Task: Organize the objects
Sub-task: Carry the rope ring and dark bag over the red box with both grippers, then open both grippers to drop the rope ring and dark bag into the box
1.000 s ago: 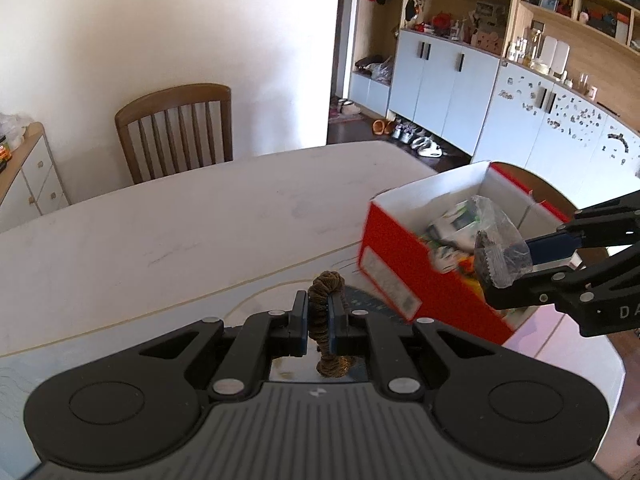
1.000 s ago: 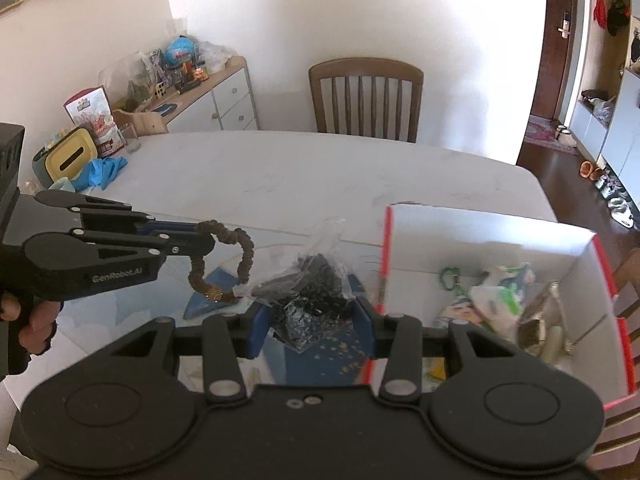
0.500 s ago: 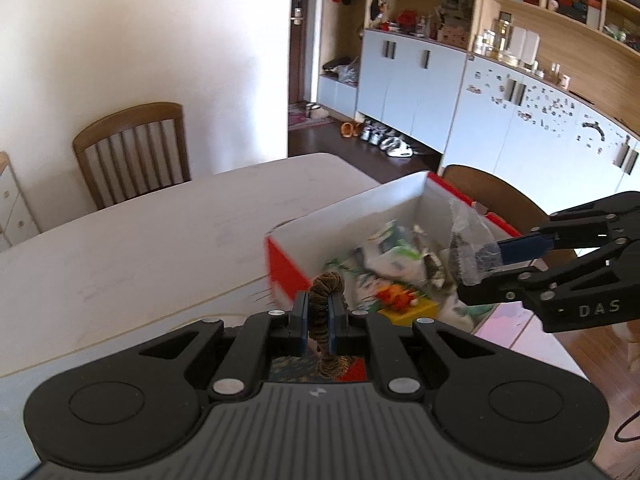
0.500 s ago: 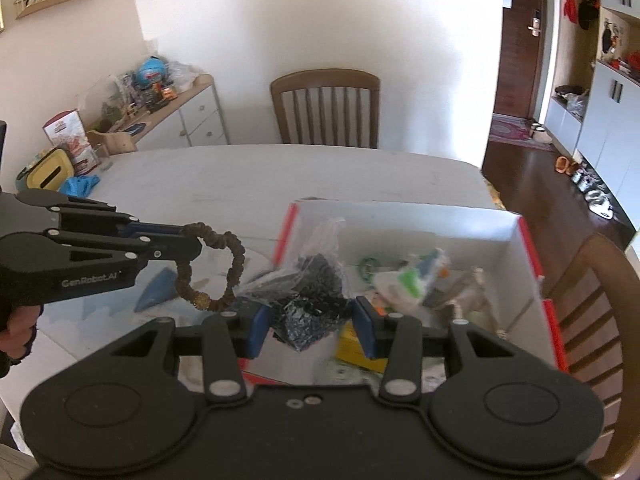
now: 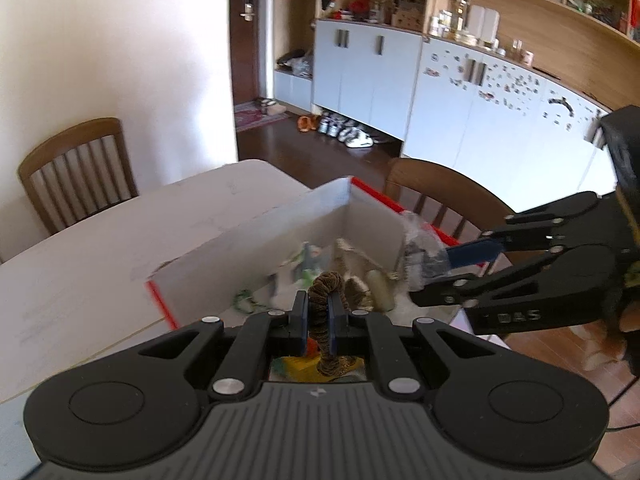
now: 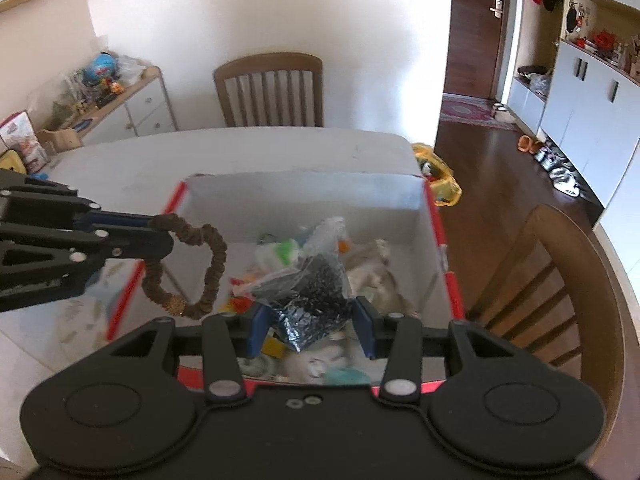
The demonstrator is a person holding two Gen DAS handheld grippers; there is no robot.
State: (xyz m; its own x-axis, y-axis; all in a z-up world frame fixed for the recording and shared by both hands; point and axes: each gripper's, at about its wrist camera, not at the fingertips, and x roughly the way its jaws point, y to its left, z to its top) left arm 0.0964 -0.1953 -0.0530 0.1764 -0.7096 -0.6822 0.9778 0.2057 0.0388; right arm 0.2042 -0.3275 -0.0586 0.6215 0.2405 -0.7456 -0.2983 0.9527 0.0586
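A red cardboard box (image 6: 434,216) with white inner walls stands on the white table (image 6: 120,160), and several small items lie inside it. My left gripper (image 5: 318,314) is shut on a brown bead bracelet (image 5: 326,296). In the right wrist view that bracelet (image 6: 208,272) hangs as a loop over the box's left wall. My right gripper (image 6: 312,326) is shut on a clear plastic bag of small black pieces (image 6: 312,292), held above the inside of the box. In the left wrist view the bag (image 5: 422,254) sits at the box's right wall (image 5: 372,224).
One wooden chair (image 6: 270,90) stands at the table's far side, another (image 6: 560,280) close to the box on the right. A low cabinet (image 6: 132,108) with clutter lines the left wall. White cupboards (image 5: 460,104) and shoes (image 5: 344,132) lie beyond the dark floor.
Both grippers have travelled sideways from over the table to over the box, carrying the bracelet and the bag. The bag now hangs above the box's contents.
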